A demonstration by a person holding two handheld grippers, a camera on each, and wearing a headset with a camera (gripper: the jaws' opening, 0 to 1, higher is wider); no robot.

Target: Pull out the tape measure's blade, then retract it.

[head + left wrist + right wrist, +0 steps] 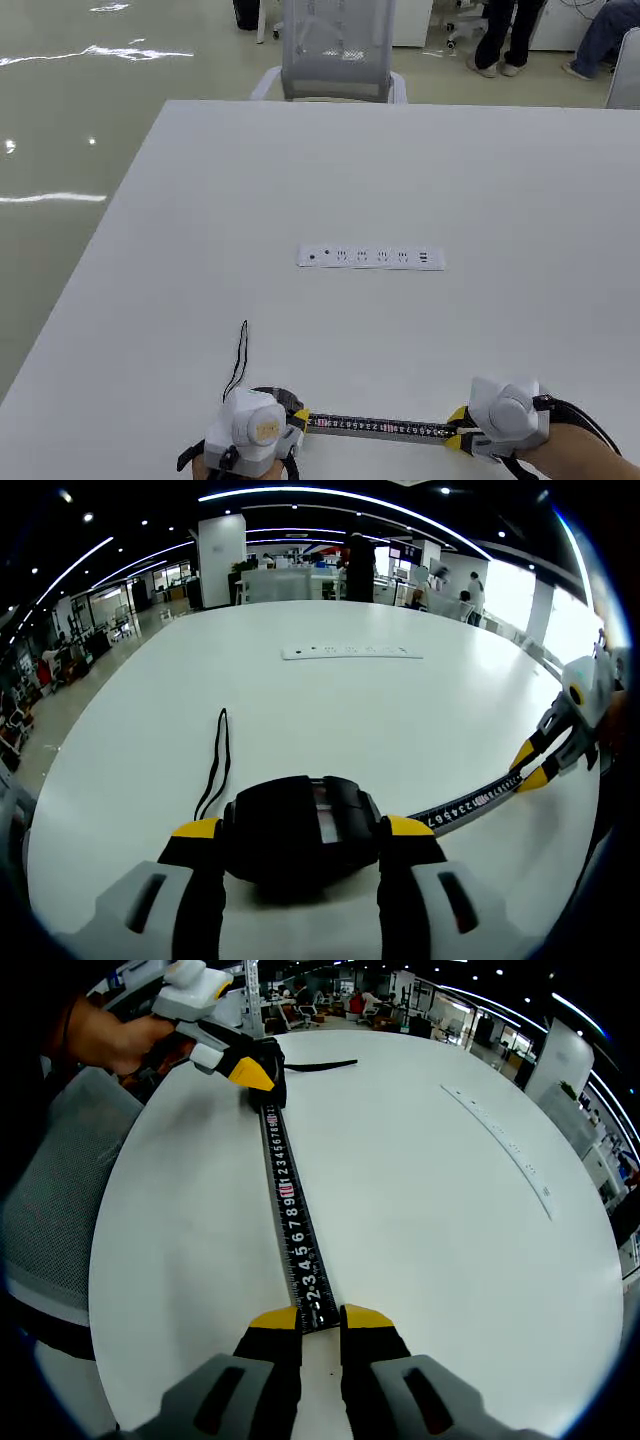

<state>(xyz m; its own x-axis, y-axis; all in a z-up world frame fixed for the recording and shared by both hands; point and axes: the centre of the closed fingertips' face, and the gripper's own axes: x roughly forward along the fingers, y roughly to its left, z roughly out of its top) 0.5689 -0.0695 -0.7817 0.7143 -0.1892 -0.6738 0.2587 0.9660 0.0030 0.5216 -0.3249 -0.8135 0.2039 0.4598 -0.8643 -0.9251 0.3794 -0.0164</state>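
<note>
Left gripper [303,829] jaws clamped on black tape measure case [290,845]. Right gripper [321,1317] jaws nearly together, pinching blade [290,1210] tip. Blade extended flat on white table [430,1220] between them.

Our left gripper [305,832] clamps the black tape measure [300,815] between its yellow-tipped jaws on the white table [380,710]. We see the blade [465,805] running right to the right gripper [533,763], which pinches its end. The strap [218,760] lies looped to the left, with a power strip [350,652] beyond.
</note>
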